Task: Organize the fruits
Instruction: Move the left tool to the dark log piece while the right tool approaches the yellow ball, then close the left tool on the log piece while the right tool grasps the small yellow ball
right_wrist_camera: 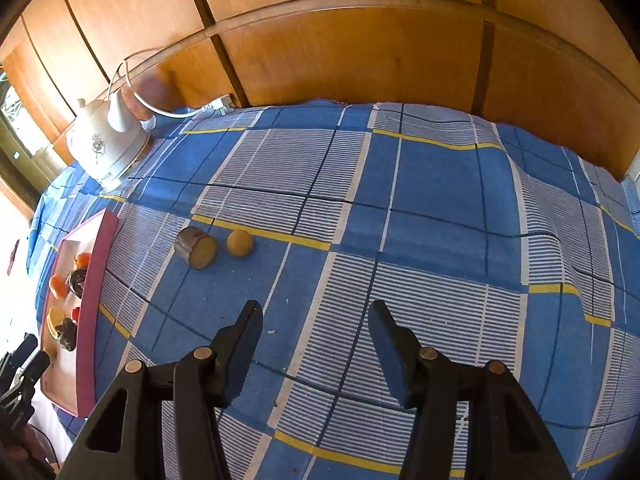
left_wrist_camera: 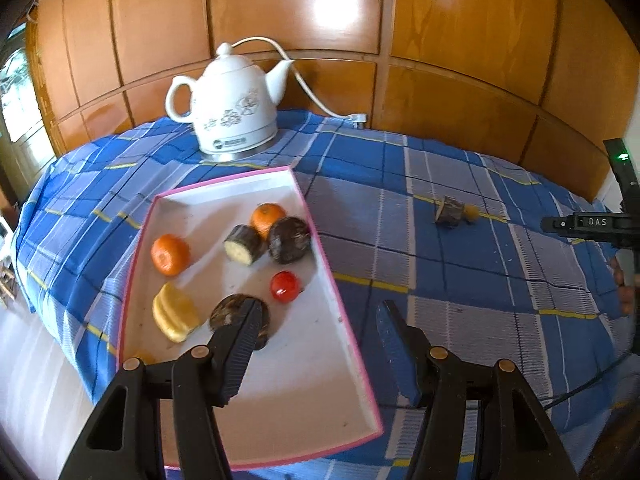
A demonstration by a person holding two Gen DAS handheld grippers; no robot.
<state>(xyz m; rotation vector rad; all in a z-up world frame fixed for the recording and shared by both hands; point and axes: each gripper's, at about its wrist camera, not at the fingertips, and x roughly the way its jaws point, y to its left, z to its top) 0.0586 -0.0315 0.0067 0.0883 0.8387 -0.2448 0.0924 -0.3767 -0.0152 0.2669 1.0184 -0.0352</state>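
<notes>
Well, one blue plaid tablecloth lay rumpled under everything, against glossy wooden panelling. One white ceramic kettle stood behind one shallow pink-rimmed tray. The tray held seven pieces: two tangerines, three dark cut chunks, one yellow ridged piece, one cherry tomato. One brown cut cylinder and one small yellow ball sat nearly touching on the cloth. The left gripper and right gripper both gaped wide, holding nothing.

Glossy wooden wall panels reflected a bright light; a window glowed left, beside the blue plaid tablecloth
</notes>
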